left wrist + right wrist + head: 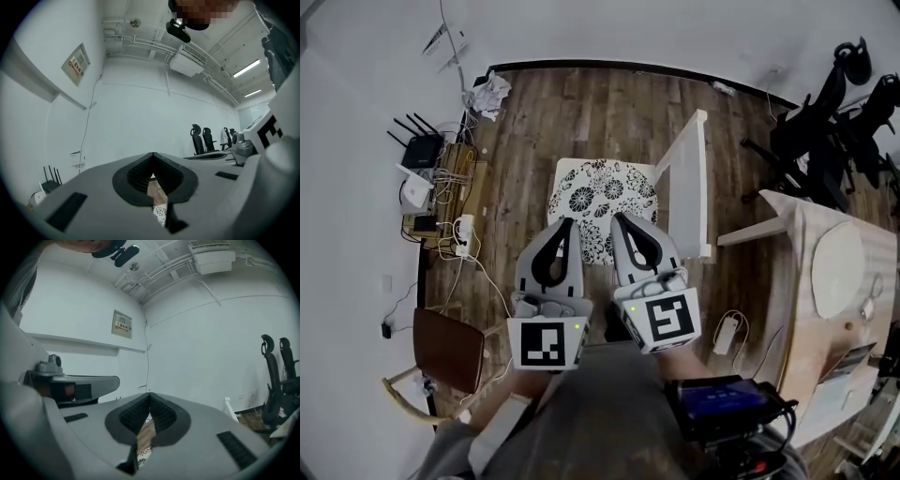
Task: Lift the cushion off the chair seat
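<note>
A white cushion [602,195] with a black flower print lies on the seat of a white chair [692,178] on the wooden floor, seen in the head view. My left gripper [568,223] and right gripper [617,217] hang side by side over the cushion's near edge, both shut with nothing between the jaws. In the left gripper view the left gripper [153,154] shows its tips meeting, with a sliver of cushion [160,214] visible below. In the right gripper view the right gripper [149,393] is likewise shut, with a bit of cushion [143,453] beneath.
A wooden table [811,281] stands at the right, with black office chairs [830,122] behind it. A router and tangled cables [431,173] line the left wall. A brown chair [445,349] sits at lower left. A white charger [727,333] lies on the floor.
</note>
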